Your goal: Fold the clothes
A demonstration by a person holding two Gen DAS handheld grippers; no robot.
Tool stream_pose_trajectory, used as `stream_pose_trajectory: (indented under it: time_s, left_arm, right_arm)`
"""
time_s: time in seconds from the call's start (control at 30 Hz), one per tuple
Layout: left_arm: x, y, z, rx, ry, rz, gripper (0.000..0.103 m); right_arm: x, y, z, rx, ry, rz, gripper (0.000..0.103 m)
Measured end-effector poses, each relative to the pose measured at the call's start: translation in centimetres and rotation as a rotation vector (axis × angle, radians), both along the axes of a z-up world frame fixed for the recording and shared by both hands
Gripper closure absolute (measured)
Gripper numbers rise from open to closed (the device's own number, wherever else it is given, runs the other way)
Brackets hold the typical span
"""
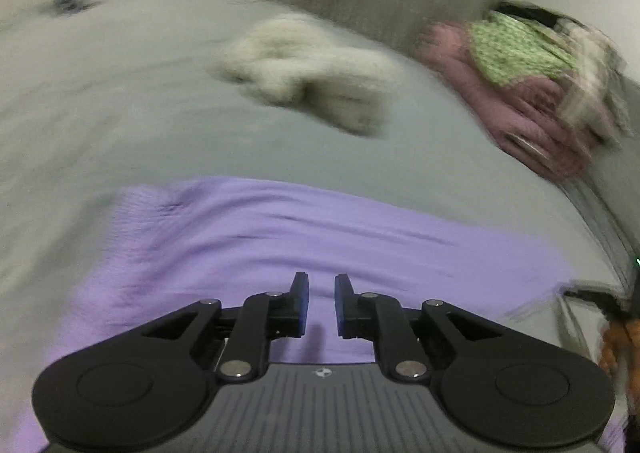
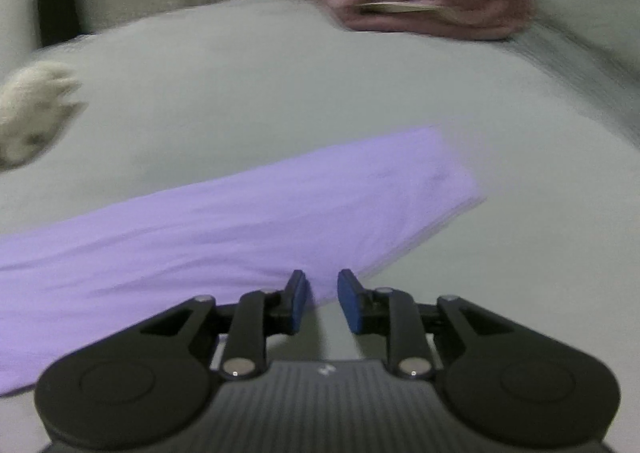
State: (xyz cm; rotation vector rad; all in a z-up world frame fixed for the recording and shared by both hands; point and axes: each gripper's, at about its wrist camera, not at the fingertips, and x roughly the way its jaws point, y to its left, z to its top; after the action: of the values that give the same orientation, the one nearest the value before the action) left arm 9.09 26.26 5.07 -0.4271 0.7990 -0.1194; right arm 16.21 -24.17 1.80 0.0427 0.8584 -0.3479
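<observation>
The left gripper (image 1: 321,303) hangs over a purple garment (image 1: 280,237), its fingers slightly apart with nothing between them. Beyond the fingertips lies a cream cloth (image 1: 308,69); far right, a pile of clothes (image 1: 532,93).

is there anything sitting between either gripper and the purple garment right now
Nothing visible does. The left gripper hangs directly over the purple garment with its jaws a little apart and empty. The right gripper is at the garment's near edge, also empty. The cream cloth and pink pile lie farther back.

garment (image 1: 304,237) on bed (image 1: 120,93) (pile (image 1: 532,93) behind)
</observation>
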Motion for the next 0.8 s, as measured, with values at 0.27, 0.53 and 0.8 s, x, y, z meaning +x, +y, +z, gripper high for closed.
stream_pose_trajectory:
  time_s: [0.27, 0.53, 0.8]
  left_arm:
    - [-0.4, 7.3, -1.6, -0.114, 0.077, 0.262, 0.091]
    - [-0.4, 8.6, -2.4, -0.08, 0.094, 0.33, 0.09]
    - [-1.0, 9.5, -1.7, -0.104, 0.069, 0.344, 0.089]
  right_arm:
    - [-4.5, 10.3, 2.8, 0.171, -0.057, 0.358, 0.081]
    - [-6.2, 18.2, -0.1, 0.185, 0.03, 0.564, 0.071]
    - [-6.0, 12.4, -0.2, 0.143, -0.004, 0.352, 0.071]
